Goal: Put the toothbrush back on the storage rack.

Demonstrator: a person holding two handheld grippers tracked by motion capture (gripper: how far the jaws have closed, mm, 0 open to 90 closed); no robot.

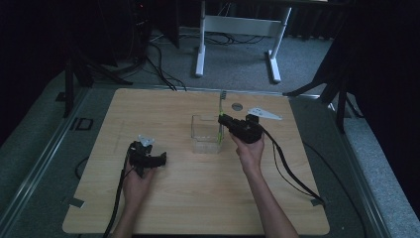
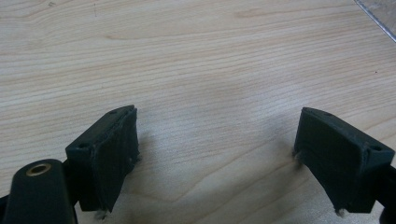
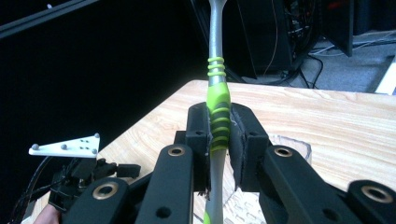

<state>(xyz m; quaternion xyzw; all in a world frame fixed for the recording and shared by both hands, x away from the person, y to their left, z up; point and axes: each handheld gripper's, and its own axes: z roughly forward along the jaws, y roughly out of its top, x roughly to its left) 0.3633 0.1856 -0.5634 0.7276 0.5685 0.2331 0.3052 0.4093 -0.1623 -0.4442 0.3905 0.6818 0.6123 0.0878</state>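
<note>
The right gripper (image 1: pixel 224 120) is holding a toothbrush (image 3: pixel 218 119) with its jaws clamped on the green ribbed section of the handle. The long axis of the toothbrush is standing close to vertical. In the high view the shaft (image 1: pixel 220 118) is running from the bristle head, above the far rim of the clear container (image 1: pixel 200 135), down along the container's right wall. In the right gripper view the grey neck is rising above the jaws and the lower handle is passing down between them toward the container's rim (image 3: pixel 299 145).

The governing relation is the one between the lower end of the toothbrush and the container's opening. The handle is sitting at the right wall, and the pictures are not resolving whether its tip is already inside or just at the rim. A placement would probably call for keeping the axis upright and bringing it slightly toward the container's centre before release.

The left gripper (image 1: pixel 151 159) is resting low on the tabletop (image 1: pixel 173 198), well apart from the container on its left. Its jaws are standing wide apart over bare wood with nothing between them. The right gripper is the nearer one and is carrying out the work.
</note>
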